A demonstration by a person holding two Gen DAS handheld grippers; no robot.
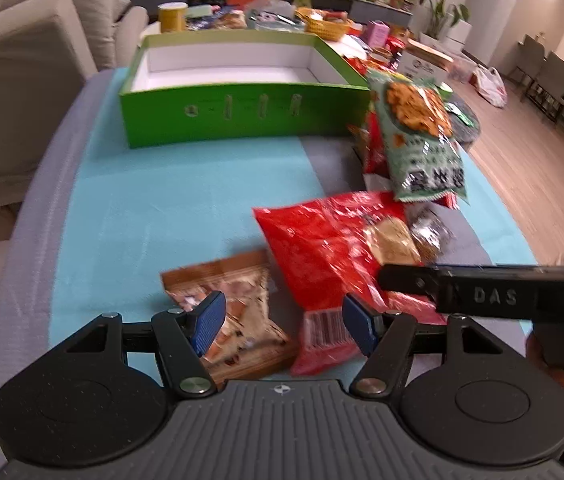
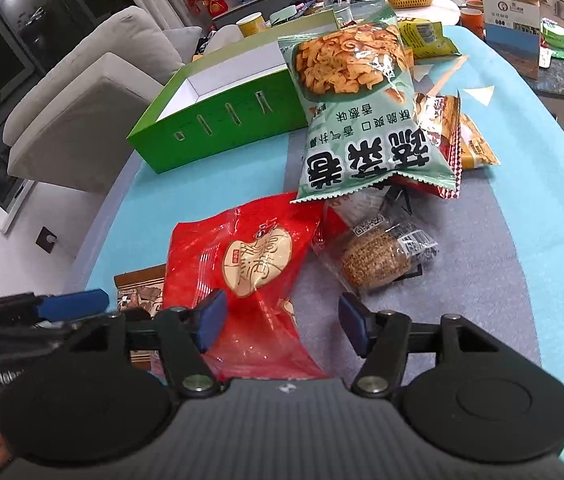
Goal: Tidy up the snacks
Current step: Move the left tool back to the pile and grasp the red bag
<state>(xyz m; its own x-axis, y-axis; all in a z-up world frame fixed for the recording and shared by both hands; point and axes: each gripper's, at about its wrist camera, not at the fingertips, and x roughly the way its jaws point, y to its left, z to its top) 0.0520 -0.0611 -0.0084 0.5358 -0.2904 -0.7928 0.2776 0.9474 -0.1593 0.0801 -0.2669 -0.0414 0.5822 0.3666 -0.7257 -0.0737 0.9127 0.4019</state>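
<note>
Fingers, left gripper (image 1: pixel 284 326): spread, empty, hanging over the near edges of a brown packet (image 1: pixel 230 316) and a red bag (image 1: pixel 338 248); neither pad presses on anything.
Fingers, right gripper (image 2: pixel 282 328): also apart, gripping nothing. Its left pad (image 2: pixel 212 326) sits over the red bag (image 2: pixel 242 276); its right pad shows against grey cloth. No earlier view is at hand, so nothing is said of travel.

Stock on the bench (image 1: pixel 162 208), which is covered in blue and grey cloth:
- Green box (image 1: pixel 238 114), one. Open-topped, white inside, no snack seen in it; it stands at the far side, probably as the bin the snacks go into.
- Red bag, one, flat, nearest both grippers, probably the next pick.
- Brown packet, one, partly under the red bag's edge.
- Green crisp bag (image 2: pixel 366 100), one, propped on the heap behind it, hence tilted.
- Clear-wrapped round cake (image 2: pixel 374 264), one, beside the red bag.
- Yellow packets (image 2: pixel 478 144), at least two, half hidden; exact count cannot be told.

Sorting appears barely begun: every snack counted lies outside the box. Clutter on the table beyond is not itemised.
</note>
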